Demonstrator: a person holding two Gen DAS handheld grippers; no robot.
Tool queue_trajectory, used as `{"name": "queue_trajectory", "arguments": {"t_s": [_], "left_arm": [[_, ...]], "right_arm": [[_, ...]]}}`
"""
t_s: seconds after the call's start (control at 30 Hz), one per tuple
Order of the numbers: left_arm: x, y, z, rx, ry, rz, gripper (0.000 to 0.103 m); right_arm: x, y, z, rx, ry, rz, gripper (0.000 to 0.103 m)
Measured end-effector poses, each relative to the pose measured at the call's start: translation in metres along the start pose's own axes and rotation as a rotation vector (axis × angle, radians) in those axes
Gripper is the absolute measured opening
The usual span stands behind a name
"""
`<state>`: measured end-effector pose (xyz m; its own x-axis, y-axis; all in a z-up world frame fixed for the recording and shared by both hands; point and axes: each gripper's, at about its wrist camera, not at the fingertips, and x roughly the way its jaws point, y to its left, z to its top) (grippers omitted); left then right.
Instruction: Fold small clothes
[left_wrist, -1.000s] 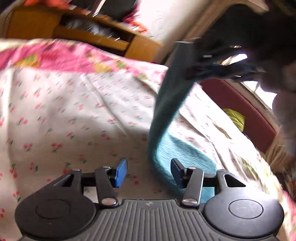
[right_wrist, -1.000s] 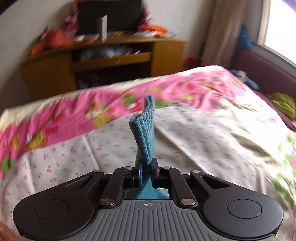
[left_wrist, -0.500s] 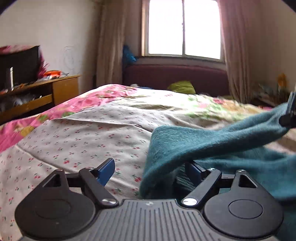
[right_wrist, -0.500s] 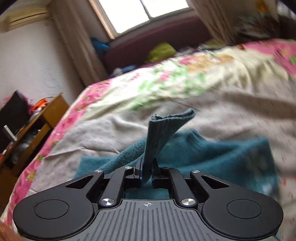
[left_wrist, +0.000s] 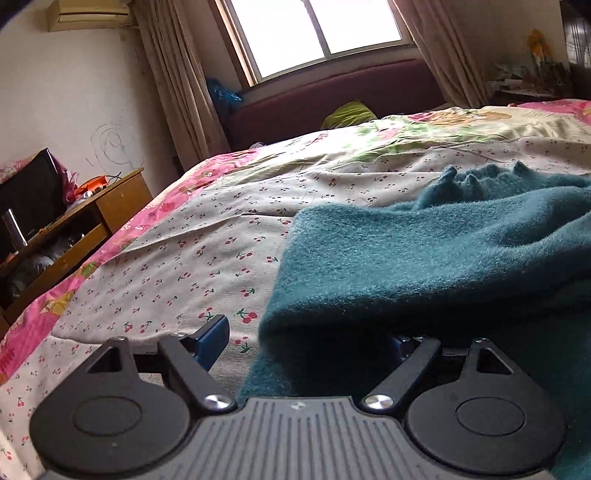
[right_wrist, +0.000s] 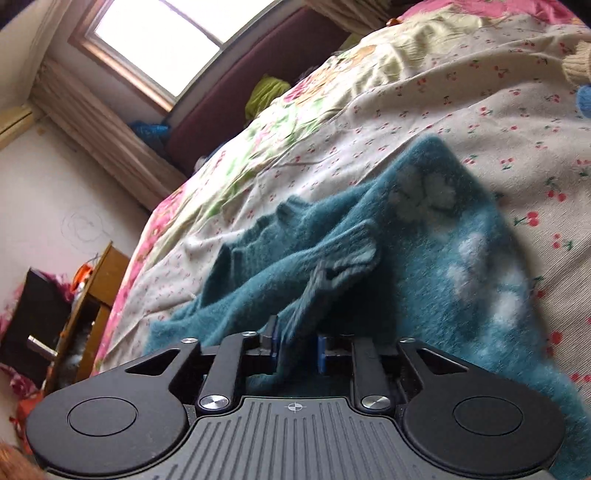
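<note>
A fuzzy teal sweater (right_wrist: 461, 258) with white fluffy patches lies bunched on the cherry-print bedsheet (right_wrist: 480, 122). My right gripper (right_wrist: 297, 345) hovers low over its near side. The jaws are opening, and the ribbed cuff (right_wrist: 343, 258) of a sleeve still runs loosely between the blue pads (right_wrist: 274, 339). In the left wrist view the sweater (left_wrist: 424, 258) fills the right half. My left gripper (left_wrist: 306, 343) stands wide open at the sweater's left edge. Its left fingertip (left_wrist: 214, 338) rests over bare sheet, and a thick fold of teal cloth covers the right one.
The sheet (left_wrist: 192, 266) has a pink floral border on the left. Beyond the bed's left edge stands a wooden cabinet (left_wrist: 110, 206) with a black screen (left_wrist: 29, 188). A maroon bench (left_wrist: 332, 96) sits under the window. Cream knit (right_wrist: 576, 62) and something blue (right_wrist: 585, 98) show at the right edge.
The right gripper swung down with the sleeve, laid it across the sweater, and its jaws parted. The left gripper let go, opened wide, rolled level and now sits at the sweater's edge.
</note>
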<state>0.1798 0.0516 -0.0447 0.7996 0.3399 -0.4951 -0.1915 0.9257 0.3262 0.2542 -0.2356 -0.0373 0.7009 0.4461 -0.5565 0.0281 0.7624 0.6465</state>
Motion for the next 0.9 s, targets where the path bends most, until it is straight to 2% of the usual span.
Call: {"name": "queue_trajectory", "arguments": {"t_s": [0.07,0.13,0.2,0.27,0.37,0.43,0.53,0.57,0.63,0.77,0.9], "left_arm": [[-0.001,-0.004,0.003,0.03,-0.004,0.011,0.094],[0.002,-0.007,0.008,0.056,-0.007,0.021,0.093],[0.003,-0.009,0.014,0.068,-0.004,0.025,0.085],[-0.001,-0.005,0.021,0.041,-0.012,0.012,0.077],[-0.012,-0.003,0.028,-0.001,-0.057,-0.013,0.076],[-0.014,-0.012,0.026,0.037,-0.061,-0.037,0.077],[-0.009,-0.029,0.015,0.128,-0.01,-0.086,0.077],[-0.011,-0.032,0.013,0.152,-0.01,-0.09,0.077],[-0.018,-0.03,0.012,0.162,-0.017,-0.113,0.077],[-0.026,-0.013,0.019,0.113,0.009,-0.174,0.077],[-0.041,-0.004,0.028,0.085,-0.047,-0.187,0.077]], "right_arm": [[0.003,-0.003,0.004,0.016,0.001,-0.011,0.024],[0.006,-0.002,0.006,0.013,0.018,-0.027,0.016],[0.004,0.002,0.013,0.019,0.015,0.001,0.01],[-0.014,0.008,0.021,0.002,-0.039,0.054,0.009],[-0.039,0.015,0.03,-0.057,-0.143,0.093,0.009],[-0.035,0.008,0.031,-0.076,-0.143,0.033,0.009],[-0.001,-0.022,0.026,-0.021,-0.051,-0.094,0.009],[0.006,-0.033,0.023,0.013,-0.03,-0.1,0.008],[0.004,-0.039,0.019,0.029,-0.043,-0.079,0.008],[-0.003,-0.021,0.022,-0.042,-0.073,-0.082,0.008],[-0.009,-0.012,0.031,-0.061,-0.116,-0.059,0.008]]}}
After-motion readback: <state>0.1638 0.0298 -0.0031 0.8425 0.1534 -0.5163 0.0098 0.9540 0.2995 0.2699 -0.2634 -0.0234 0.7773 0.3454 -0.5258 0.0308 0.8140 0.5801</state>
